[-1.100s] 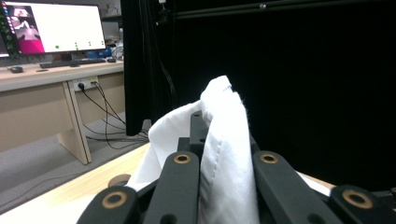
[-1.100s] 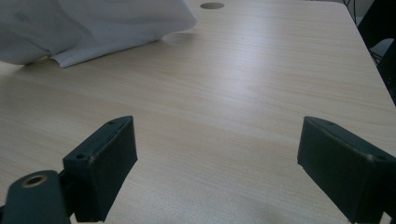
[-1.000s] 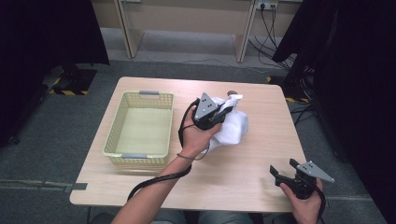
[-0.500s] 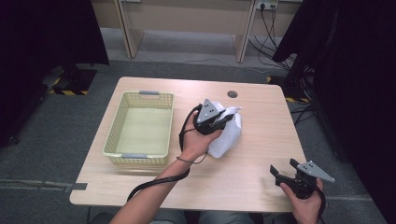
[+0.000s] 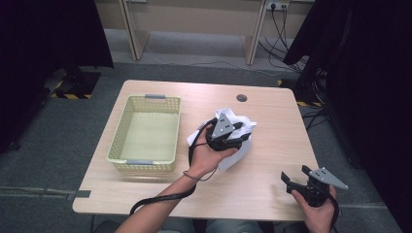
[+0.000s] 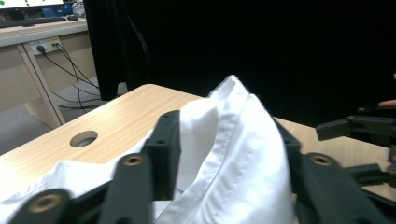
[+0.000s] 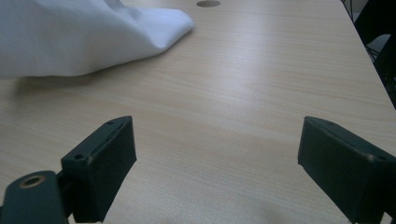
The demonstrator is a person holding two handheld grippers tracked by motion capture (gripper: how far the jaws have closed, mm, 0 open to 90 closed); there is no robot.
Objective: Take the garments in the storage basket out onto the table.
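Observation:
A crumpled white cloth (image 5: pixel 232 154) lies heaped on the wooden table (image 5: pixel 262 194) right of the basket. My left gripper (image 5: pixel 241 130) is pushed into the top of the heap. In the left gripper view a tall fold of the cloth (image 6: pixel 243 135) stands between the two black jaws of the left gripper (image 6: pixel 226 156). Those jaws have just been opening and stand apart, with the cloth loose between them. My right gripper (image 5: pixel 294 174) rests near the table's front right corner. The right gripper (image 7: pixel 215 163) is open over bare wood, and the cloth (image 7: pixel 70 37) lies beyond it to the left.
A pale yellow plastic basket (image 5: pixel 119 133) with nothing in it sits on the left half of the table. A round cable hole (image 5: pixel 241 97) is at the back edge. Dark curtains hang on both sides. My right gripper (image 6: pixel 359 128) is at the far right of the left gripper view.
My left hand has come down and a little nearer with the cloth, which has sunk into a lower heap on the table. The left jaws have spread apart. The right hand has kept still.

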